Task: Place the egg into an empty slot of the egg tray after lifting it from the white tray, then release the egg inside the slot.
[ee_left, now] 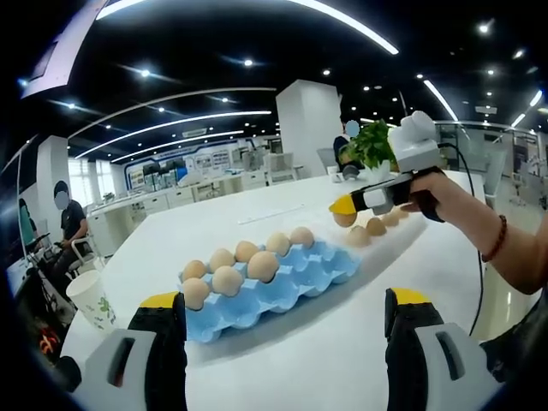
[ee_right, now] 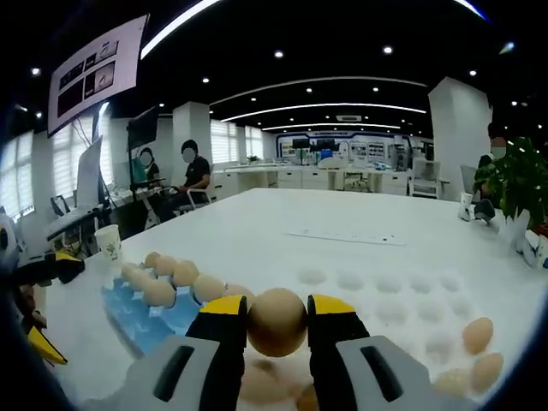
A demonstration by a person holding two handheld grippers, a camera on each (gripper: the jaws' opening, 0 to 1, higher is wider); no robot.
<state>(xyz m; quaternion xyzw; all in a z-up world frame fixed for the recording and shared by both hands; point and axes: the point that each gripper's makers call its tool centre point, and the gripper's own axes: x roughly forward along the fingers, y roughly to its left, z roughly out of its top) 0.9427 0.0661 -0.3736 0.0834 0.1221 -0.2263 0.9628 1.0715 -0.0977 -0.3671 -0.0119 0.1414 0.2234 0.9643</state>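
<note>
— What did the right tool (ee_right: 276,324) have, nearest the lens?

— An egg (ee_right: 276,321), pinched between its yellow-tipped jaws, lifted above the white tray (ee_right: 402,300) with its rows of dimples. Three more eggs (ee_right: 477,335) lay at about four o'clock in that tray.

— And the blue egg tray (ee_left: 282,287)?

— On the white worktop (ee_left: 342,342), at nine o'clock of the held egg in the right gripper view. In the left gripper view it sat just past the left tool (ee_left: 287,321), whose jaws stood wide with nothing between them. Eggs filled its far row; the nearer slots were bare.

— Farther off?

— A paper cup (ee_left: 92,298) at nine o'clock, a potted plant (ee_left: 370,145) at one o'clock, seated people behind.
</note>
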